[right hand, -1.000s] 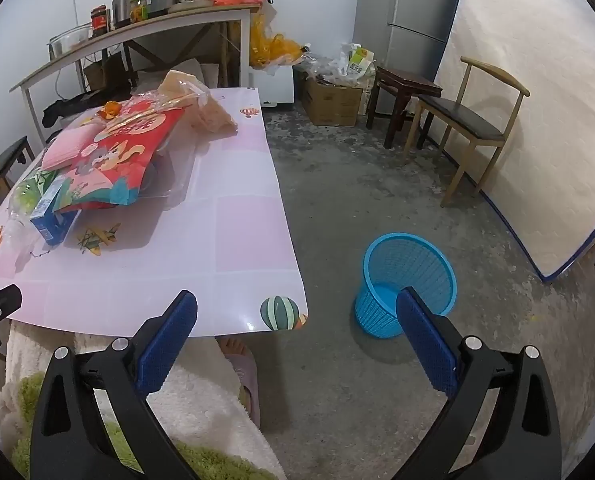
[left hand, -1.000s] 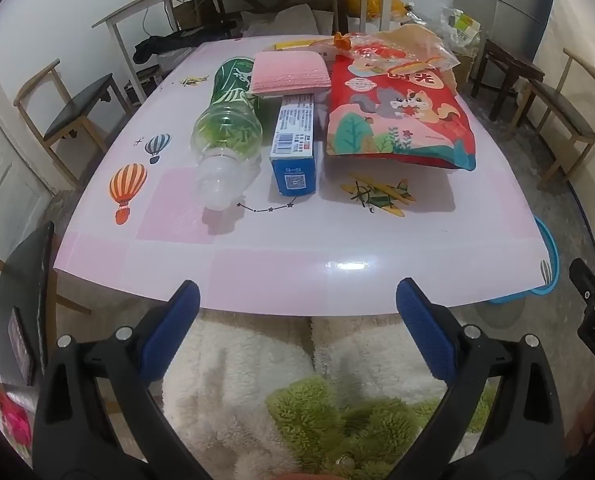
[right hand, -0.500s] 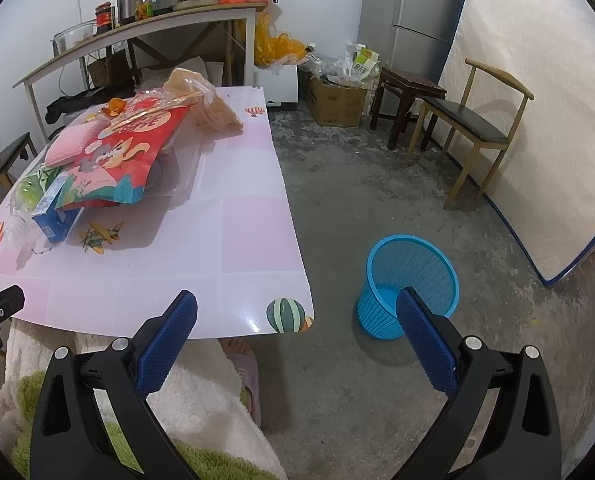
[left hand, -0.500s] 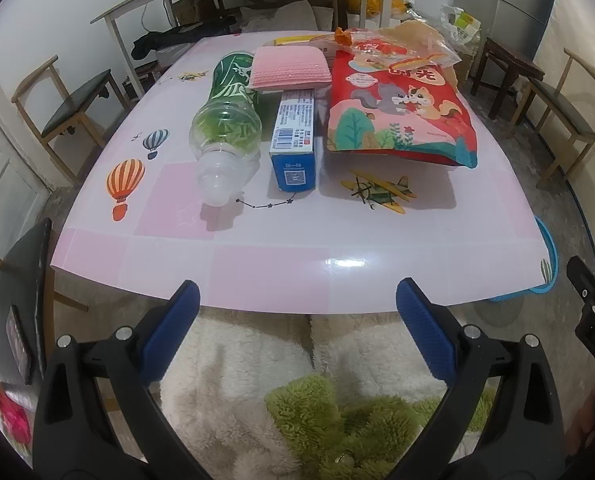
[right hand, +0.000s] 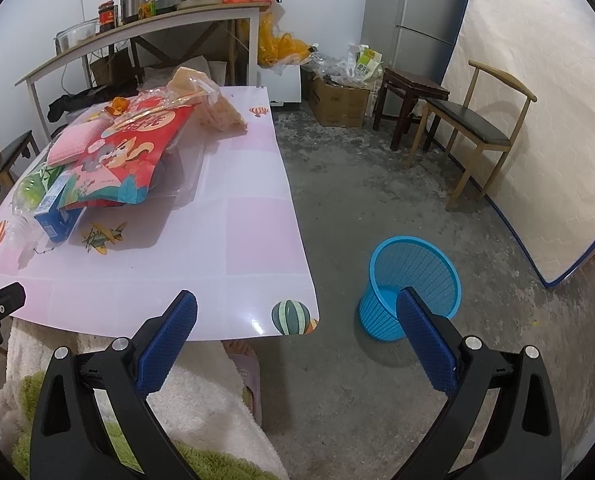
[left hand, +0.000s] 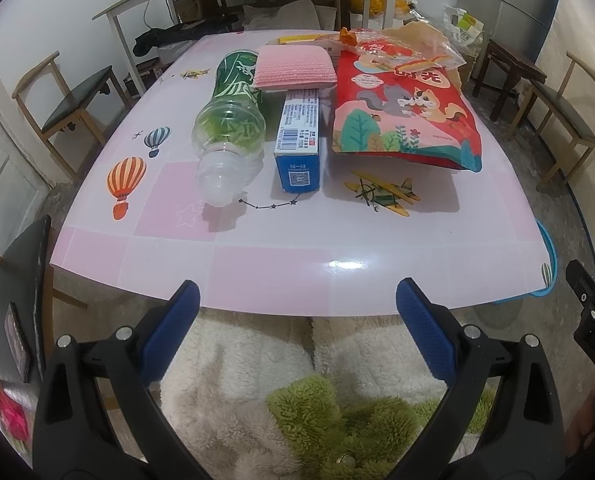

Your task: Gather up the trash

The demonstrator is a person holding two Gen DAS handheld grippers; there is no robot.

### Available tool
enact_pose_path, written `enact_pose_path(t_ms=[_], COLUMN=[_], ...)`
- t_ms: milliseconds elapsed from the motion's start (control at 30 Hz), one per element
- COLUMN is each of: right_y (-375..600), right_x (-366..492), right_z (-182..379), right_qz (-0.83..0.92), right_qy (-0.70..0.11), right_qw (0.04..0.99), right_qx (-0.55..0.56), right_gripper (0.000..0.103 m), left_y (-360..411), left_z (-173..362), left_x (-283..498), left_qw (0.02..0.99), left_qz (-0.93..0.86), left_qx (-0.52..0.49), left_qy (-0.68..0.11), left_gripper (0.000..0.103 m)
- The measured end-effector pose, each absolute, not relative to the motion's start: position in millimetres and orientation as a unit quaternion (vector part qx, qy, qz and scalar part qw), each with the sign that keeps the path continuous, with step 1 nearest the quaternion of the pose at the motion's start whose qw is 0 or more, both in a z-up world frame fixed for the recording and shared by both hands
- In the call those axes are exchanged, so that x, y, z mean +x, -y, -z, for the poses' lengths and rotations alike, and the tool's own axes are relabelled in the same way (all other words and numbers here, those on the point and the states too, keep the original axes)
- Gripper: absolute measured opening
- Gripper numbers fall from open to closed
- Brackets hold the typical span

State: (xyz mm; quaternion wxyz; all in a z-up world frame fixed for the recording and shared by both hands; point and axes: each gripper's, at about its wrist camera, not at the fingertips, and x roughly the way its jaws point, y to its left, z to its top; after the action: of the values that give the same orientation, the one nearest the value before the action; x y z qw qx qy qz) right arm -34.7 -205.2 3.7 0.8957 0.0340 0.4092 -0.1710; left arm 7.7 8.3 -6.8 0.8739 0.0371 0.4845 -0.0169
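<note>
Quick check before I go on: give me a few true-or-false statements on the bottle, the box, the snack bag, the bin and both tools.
1. The bottle stands upright on the table. False: it lies on its side, neck toward the camera.
2. The blue box lies between the bottle and the red snack bag. True.
3. The left tool grips the box. False: it is open and holds nothing, short of the table's near edge.
4. The blue bin stands on the floor beside the table. True.
5. The right tool is open and empty. True.
6. The bin holds the pink sponge. False: the sponge is on the table.
</note>
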Motion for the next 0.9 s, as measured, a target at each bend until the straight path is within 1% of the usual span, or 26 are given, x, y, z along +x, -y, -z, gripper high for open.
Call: enact_pose_path(t_ms=[900], right_y=[204.6], right_x=[-31.8], right_z=[-1.6], right_qz=[0.172], right_qy=[-0.41], right_qw=[0.895], right_qx=[0.032], right_gripper=[0.097], left_y=[-10.6], left_z=[9.5], left_x=[8.1], left_qw=[0.87], left_qz=[0.019], left_qx=[0.035], left_qy=[-0.491], left_gripper=[0.095])
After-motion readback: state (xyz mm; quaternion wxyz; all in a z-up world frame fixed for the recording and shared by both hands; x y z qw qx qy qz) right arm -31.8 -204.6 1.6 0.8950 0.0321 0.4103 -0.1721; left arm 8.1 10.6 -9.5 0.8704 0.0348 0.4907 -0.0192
